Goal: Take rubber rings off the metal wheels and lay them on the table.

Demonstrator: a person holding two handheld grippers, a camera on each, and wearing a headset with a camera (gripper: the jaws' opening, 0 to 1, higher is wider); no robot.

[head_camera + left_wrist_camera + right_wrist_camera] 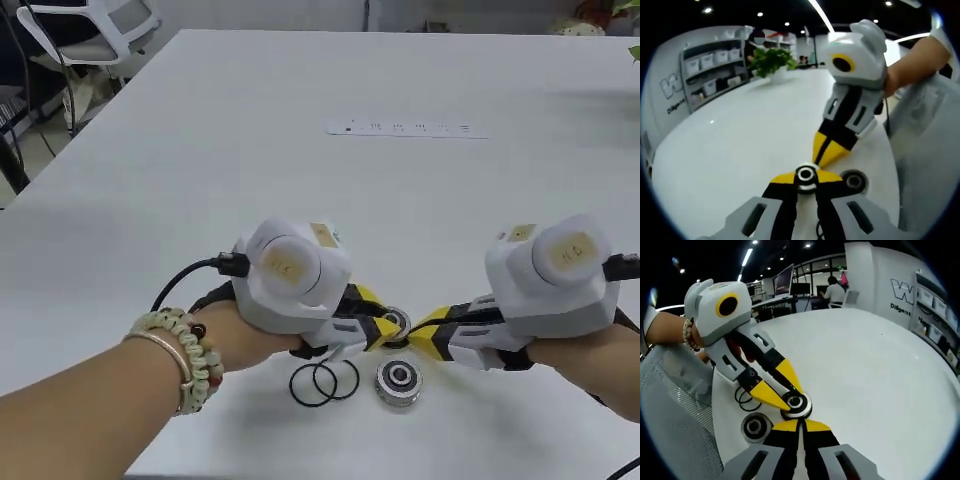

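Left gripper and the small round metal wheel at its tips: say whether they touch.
Touching. The left gripper view shows the left gripper with both yellow-tipped jaws pressed against the small round metal wheel, one on each side.

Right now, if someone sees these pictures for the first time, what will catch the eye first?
The two grippers meet tip to tip: the left gripper clamps a small metal wheel, and the right gripper points its shut jaws at the rim. Just before them, a second wheel and two black rubber rings lie on the white table.
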